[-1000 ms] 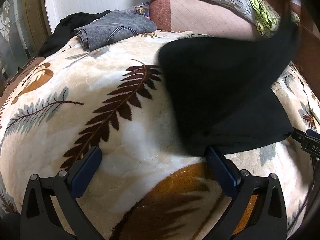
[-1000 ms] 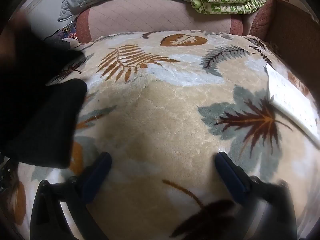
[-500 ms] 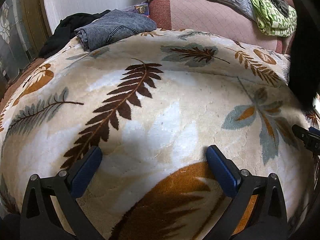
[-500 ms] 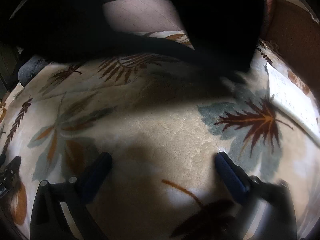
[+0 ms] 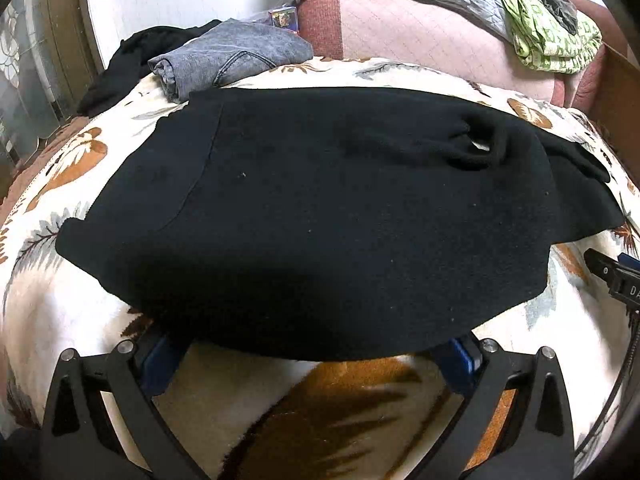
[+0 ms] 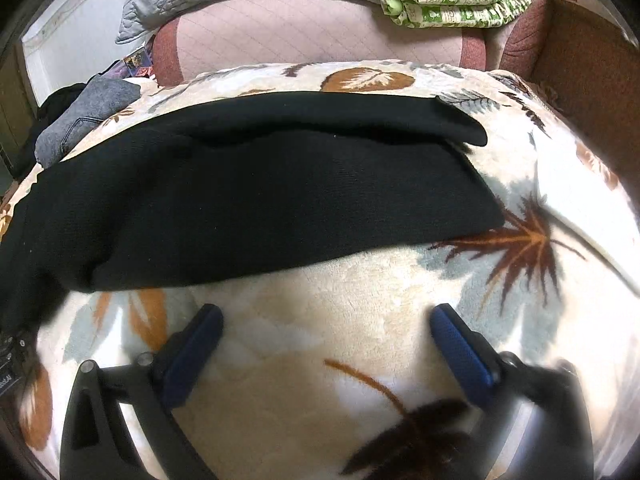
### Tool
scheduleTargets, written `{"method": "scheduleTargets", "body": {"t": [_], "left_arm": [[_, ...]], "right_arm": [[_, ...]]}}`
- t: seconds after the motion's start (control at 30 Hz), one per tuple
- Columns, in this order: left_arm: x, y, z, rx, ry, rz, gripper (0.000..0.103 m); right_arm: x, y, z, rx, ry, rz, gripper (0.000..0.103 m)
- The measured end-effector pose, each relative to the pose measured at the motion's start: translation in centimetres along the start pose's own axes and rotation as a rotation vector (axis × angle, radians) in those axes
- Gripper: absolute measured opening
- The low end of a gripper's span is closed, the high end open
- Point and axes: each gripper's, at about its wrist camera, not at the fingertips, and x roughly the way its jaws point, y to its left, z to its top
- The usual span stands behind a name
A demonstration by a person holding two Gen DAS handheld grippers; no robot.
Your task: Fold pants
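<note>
Both tongs are spread and empty: the left tongs [image 5: 316,364] sit at the near hem of the pants [image 5: 320,208], the right tongs [image 6: 326,340] just short of them. The pants lie spread across the blanket [image 6: 360,292], seemingly doubled leg on leg. The cross fold looks next, calling for a pinch on one end. Gray jeans [image 5: 232,56] lie folded behind.

1. Pants [image 5: 320,208] lie spread across the blanket [image 5: 60,320] (left to right).
2. Jeans [image 5: 228,56] sit behind the pants' left end.
3. The left gripper [image 5: 312,364] fingers [image 5: 160,364] reach under the pants' near edge.
4. The right gripper [image 6: 326,344] is just before the pants, apart from them.
</note>
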Motion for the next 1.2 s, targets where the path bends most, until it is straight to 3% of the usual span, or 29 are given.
{"method": "scheduleTargets", "body": {"t": [0.6,0.73,0.83,0.9,1.2], "left_arm": [[-0.2,-0.1,0.2,0.018,0.027,0.003,0.103],[-1.6,-0.1,0.4,0.037,0.041,-0.014,0.103],[-3.5,0.5,0.7,0.003,0.01,-0.042,0.103],[-4.1,0.9,1.0,-0.014,0.011,-0.05,0.103],[-5.9,2.9,1.7,-0.058,-0.014,-0.071,0.103]], "right_arm": [[-0.1,0.0,-0.1,-0.001,0.004,0.0,0.103],[-1.0,-0.2,0.0,-0.044,-0.003,0.044,0.103],[-3.3,-0.2,-0.2,-0.064,-0.076,0.039,0.103],[-4.5,-0.3,-0.1,-0.045,-0.095,0.085,0.103],[-5.6,-0.9,0.0,-0.006,-0.085,0.147,0.102]]}}
